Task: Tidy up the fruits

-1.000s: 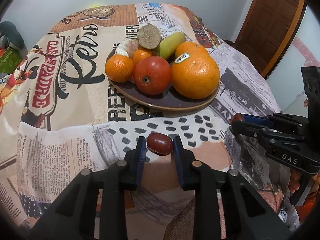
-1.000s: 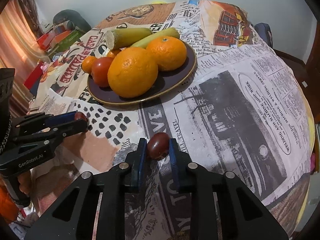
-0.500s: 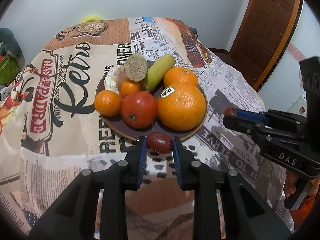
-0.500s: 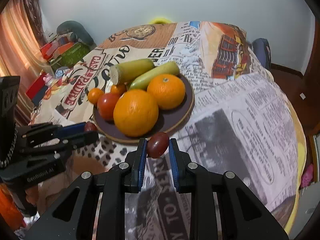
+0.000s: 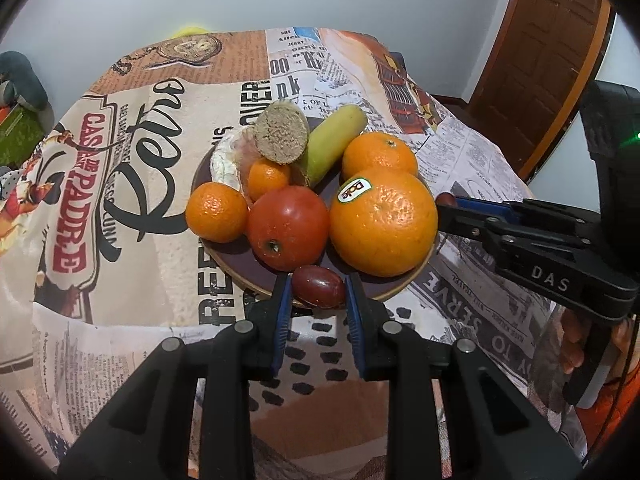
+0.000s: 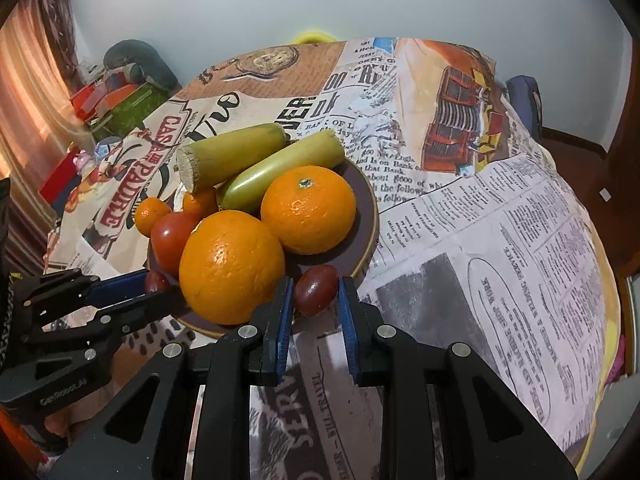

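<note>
Both claws now at plate (image 5: 248, 286) – left claw (image 5: 318, 300), right claw (image 6: 316, 300) gripping grapes

My matt black plastic left claw (image 5: 318, 303) pinches a glossy, smooth red fruit (image 5: 318, 286). Behind it, the pebbly-skinned orange (image 5: 383, 222) shines on a smooth plate (image 5: 236, 266) over printed cloth (image 5: 132, 280).

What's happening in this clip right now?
A person is adding small fruits to a plate already loaded with oranges, a tomato and bananas. The left gripper holds a dark red grape tomato at the plate's near rim. The right gripper holds another grape tomato at the rim beside the large orange. Neither is released yet.
</note>
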